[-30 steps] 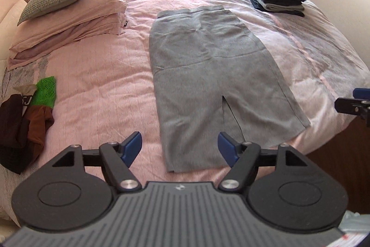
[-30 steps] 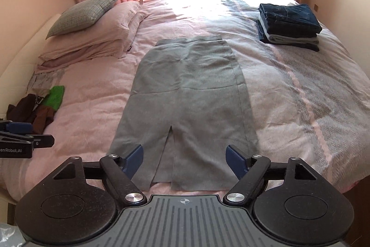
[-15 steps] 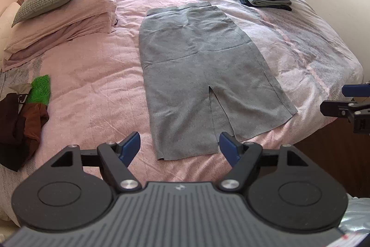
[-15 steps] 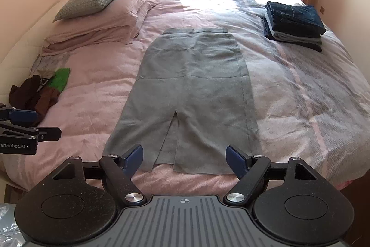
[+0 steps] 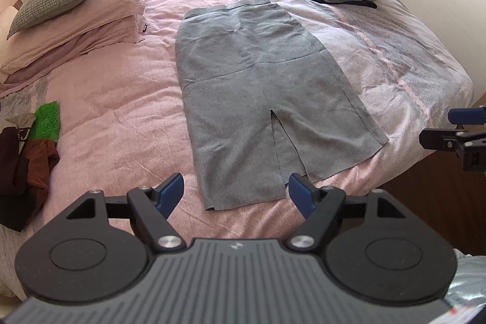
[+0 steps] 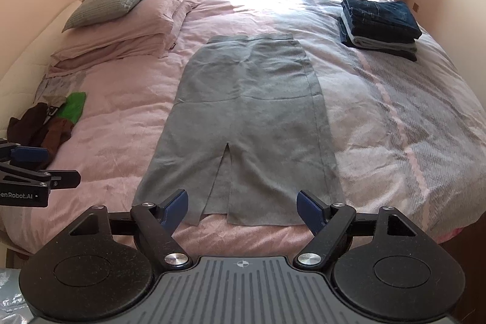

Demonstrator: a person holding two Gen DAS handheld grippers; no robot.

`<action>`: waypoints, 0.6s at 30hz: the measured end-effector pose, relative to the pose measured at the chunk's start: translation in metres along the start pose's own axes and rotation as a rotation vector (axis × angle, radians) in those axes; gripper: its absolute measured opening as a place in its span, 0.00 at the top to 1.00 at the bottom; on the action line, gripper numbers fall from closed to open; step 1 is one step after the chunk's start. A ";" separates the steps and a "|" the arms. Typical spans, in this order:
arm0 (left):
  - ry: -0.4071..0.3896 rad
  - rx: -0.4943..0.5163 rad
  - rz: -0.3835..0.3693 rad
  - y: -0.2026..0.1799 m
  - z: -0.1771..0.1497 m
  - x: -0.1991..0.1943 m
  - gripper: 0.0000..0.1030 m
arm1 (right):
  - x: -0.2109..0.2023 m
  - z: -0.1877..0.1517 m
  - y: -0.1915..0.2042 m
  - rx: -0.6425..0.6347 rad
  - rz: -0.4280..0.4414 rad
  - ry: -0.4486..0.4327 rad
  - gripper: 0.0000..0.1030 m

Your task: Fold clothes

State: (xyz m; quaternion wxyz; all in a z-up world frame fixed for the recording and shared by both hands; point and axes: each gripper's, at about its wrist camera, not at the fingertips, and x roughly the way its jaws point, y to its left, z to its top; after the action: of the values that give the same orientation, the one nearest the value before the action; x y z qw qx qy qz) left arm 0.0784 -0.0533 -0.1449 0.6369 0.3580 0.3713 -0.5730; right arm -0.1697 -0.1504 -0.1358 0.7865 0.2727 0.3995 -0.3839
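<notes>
A grey skirt (image 5: 261,99) lies flat in the middle of the pink bed (image 5: 121,117), waistband at the far end, slit hem nearest me; it is also in the right wrist view as the skirt (image 6: 249,123). My left gripper (image 5: 236,192) hovers open above the hem's left corner, nothing between its blue pads. Over the hem's middle my right gripper (image 6: 242,209) is open too, and empty. Each gripper shows at the edge of the other's view: the right gripper (image 5: 455,129) and the left gripper (image 6: 33,166).
A stack of folded jeans (image 6: 379,23) sits at the bed's far right. Unfolded brown and green clothes (image 6: 48,123) lie in a heap at the left edge. Pillows (image 6: 121,20) fill the far left. Walls stand close on both sides.
Both views have pulled back and tilted a little, so the skirt sits higher and smaller in frame. The jaws of both grippers stay wide and empty.
</notes>
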 end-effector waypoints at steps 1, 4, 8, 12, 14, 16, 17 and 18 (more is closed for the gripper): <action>0.001 0.001 -0.002 0.001 0.001 0.002 0.29 | 0.001 0.000 0.000 0.002 0.000 0.001 0.26; 0.009 -0.005 -0.009 0.004 0.005 0.009 0.29 | 0.009 0.003 -0.001 0.006 -0.001 0.015 0.26; 0.024 -0.035 -0.022 0.010 0.016 0.024 0.29 | 0.021 0.014 -0.007 0.008 -0.002 0.029 0.26; 0.025 -0.068 -0.008 0.019 0.037 0.047 0.29 | 0.039 0.036 -0.022 -0.001 -0.001 0.028 0.26; 0.024 -0.098 -0.003 0.024 0.049 0.060 0.29 | 0.056 0.053 -0.035 0.009 0.001 0.034 0.26; 0.027 -0.135 0.003 0.031 0.065 0.077 0.29 | 0.075 0.070 -0.053 0.029 0.023 0.043 0.26; 0.032 -0.153 0.013 0.035 0.072 0.086 0.29 | 0.088 0.079 -0.063 0.042 0.031 0.053 0.26; 0.040 -0.173 0.030 0.038 0.081 0.097 0.29 | 0.103 0.091 -0.075 0.053 0.035 0.071 0.26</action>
State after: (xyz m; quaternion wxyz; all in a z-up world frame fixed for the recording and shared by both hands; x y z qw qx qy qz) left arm 0.1284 -0.1667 -0.1914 0.6665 0.3185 0.4266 -0.5218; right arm -0.1532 -0.2989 -0.1823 0.7709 0.3139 0.4121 -0.3706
